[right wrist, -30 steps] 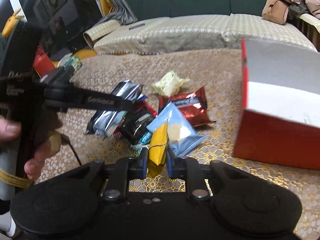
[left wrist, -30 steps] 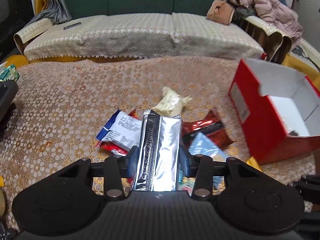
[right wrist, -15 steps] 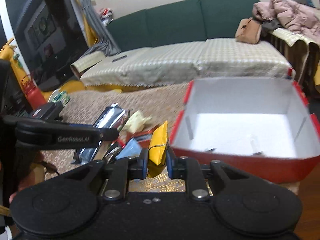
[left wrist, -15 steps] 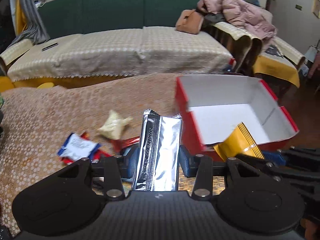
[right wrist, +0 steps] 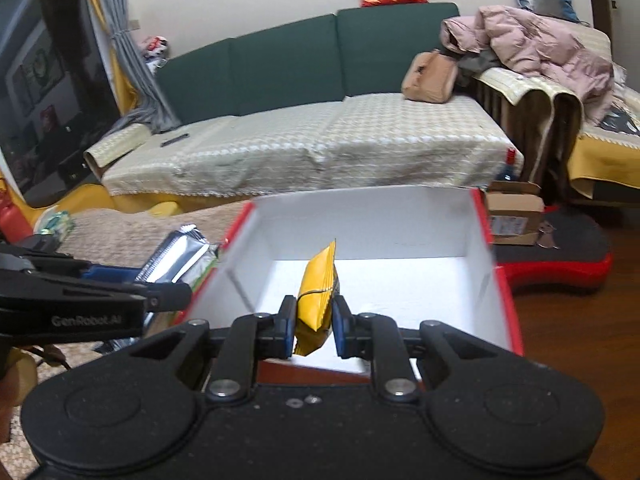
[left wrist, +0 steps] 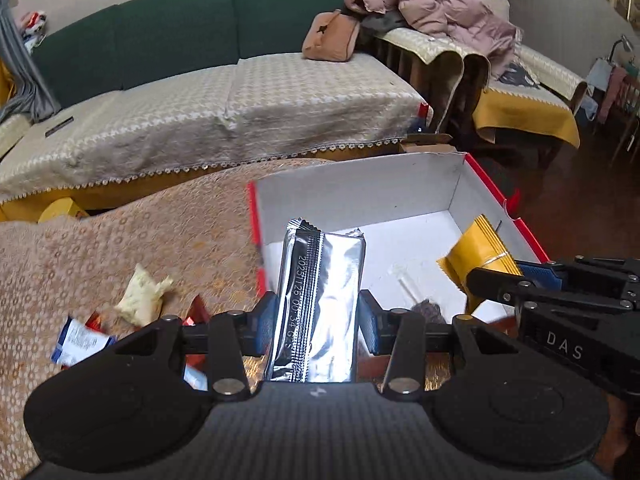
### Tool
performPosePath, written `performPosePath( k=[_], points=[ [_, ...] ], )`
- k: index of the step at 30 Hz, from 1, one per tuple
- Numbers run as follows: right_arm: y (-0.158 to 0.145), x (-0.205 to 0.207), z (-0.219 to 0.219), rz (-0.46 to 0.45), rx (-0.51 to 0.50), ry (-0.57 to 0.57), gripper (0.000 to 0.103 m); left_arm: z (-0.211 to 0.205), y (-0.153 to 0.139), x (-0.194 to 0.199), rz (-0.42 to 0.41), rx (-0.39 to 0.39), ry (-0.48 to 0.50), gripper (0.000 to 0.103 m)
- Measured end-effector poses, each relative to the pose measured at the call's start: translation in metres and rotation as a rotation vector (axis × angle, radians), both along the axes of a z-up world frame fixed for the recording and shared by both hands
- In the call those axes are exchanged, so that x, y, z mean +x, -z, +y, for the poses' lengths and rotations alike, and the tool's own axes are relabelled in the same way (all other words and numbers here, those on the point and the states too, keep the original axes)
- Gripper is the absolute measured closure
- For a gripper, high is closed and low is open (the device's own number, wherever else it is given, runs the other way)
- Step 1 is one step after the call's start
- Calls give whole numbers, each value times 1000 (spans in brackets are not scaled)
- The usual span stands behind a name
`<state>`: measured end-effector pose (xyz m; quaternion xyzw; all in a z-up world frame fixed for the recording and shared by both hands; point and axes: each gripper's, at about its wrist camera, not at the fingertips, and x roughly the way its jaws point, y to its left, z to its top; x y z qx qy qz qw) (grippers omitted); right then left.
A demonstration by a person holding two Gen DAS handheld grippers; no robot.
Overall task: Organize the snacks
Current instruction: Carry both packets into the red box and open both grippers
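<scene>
1. Clearly, both my jaws were loaded: the left gripper (left wrist: 318, 322) pinched the silver packet (left wrist: 320, 304) across its width, and the right gripper (right wrist: 314, 322) pinched the yellow packet (right wrist: 317, 296) on edge.
2. Both packets hung over the red box (left wrist: 496, 196), whose white floor was nearly bare; other snacks (left wrist: 142, 294) lay on the table (left wrist: 120, 240) to its left.
3. I judged it best to lower each packet close to the floor before spreading the jaws, so neither bounced out.
4. I would have released the yellow one toward the right wall, the silver one left, keeping my grippers from knocking together.
</scene>
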<state>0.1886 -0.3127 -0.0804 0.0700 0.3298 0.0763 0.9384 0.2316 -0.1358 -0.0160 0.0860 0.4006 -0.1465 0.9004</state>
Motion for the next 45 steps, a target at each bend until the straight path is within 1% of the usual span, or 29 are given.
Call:
performPosePath(
  k=[6,11,17,23,30,37,40,45],
  points=[
    [16,14,-23,39,-8,34,85,-29,8,26,4,33,8,61],
    [28,23,-31,76,-20,40,85,-41,29,44,51,65,6,61],
    [40,34,-34,126,-22,25,85,-47,54,50,100,93,21,61],
    [49,37,-30,168,-31,15,84,-48,62,49,126,97,34,61],
    [47,34,-31,185,-27,8,84,-42,52,39,118,61,33,61],
    [35,26,-30,156,-44,16,84,-31,36,24,101,28,22,61],
    [26,18,-28,140,-38,6,84,-25,27,15,89,17,18,57],
    [11,3,-23,101,-8,-13,83,-13,11,-3,56,-2,9,48]
  ],
)
